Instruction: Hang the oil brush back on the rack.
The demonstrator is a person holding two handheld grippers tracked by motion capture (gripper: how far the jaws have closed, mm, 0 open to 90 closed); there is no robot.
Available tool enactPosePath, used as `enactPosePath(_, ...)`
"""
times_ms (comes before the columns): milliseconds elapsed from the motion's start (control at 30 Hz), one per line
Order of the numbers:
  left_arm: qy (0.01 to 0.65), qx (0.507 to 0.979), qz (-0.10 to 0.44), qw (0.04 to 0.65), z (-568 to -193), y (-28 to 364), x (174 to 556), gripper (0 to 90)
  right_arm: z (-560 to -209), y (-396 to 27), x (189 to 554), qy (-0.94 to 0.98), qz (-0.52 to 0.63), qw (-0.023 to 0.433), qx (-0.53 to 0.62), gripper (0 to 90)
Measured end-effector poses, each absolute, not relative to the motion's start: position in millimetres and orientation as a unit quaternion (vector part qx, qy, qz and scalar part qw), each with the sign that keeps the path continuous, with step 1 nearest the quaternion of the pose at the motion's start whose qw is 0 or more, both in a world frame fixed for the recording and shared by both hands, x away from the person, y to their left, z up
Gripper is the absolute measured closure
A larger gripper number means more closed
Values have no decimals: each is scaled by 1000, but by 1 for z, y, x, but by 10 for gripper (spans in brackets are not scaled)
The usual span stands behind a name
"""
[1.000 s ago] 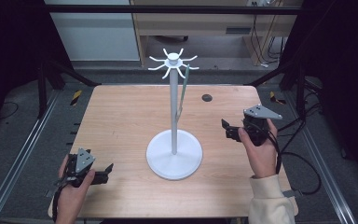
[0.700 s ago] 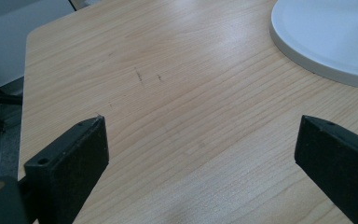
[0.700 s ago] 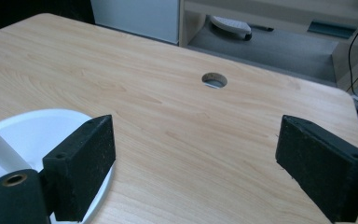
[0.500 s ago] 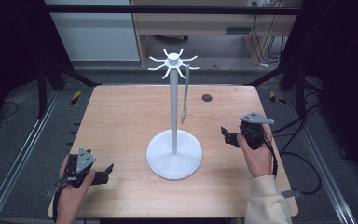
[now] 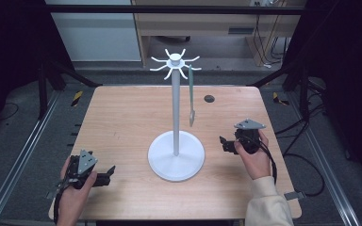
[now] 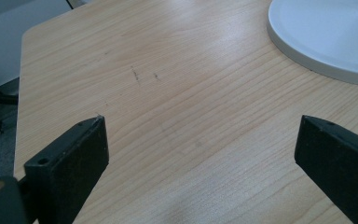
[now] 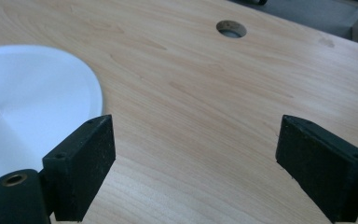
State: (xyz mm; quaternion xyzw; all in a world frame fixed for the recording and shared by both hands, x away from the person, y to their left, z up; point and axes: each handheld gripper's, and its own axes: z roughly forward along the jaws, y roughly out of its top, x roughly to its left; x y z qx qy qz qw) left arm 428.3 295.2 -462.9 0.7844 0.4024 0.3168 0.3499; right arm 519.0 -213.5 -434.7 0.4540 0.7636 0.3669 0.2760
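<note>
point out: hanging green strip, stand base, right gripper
green strip [image 5: 191, 96], high view, mid length, hanging from a hook.
stand base [image 5: 188, 162], high view, bare right side of the disc.
right gripper [image 5: 223, 143], high view, between its fingertips.

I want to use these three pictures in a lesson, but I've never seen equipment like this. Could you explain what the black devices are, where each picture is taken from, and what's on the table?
A person sits at a wooden table holding a hand-operated two-jaw gripper in each hand: the left gripper and the right gripper. One picture looks down from above the table. The other two come from cameras riding on the grippers, looking out between their black jaws. Both sets of jaws stand wide open and hold nothing. On the table stands a white stand with hooks on top; a slim green utensil hangs from one hook.
</note>
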Motion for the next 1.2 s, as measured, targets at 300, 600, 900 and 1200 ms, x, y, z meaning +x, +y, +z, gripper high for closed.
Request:
enactPosePath(300,402,785,317,349,-463,295,428,25,-454,-212,523,777,359,250,452,121)
enactPosePath(600,401,787,316,347,-463,294,428,25,-470,-216,528,785,359,228,451,124)
enactPosePath(900,398,790,315,344,-464,292,429,25,-480,-221,530,787,357,209,457,124)
enactPosePath(1200,398,789,316,344,-464,292,429,25,-484,-222,532,788,346,200,469,121)
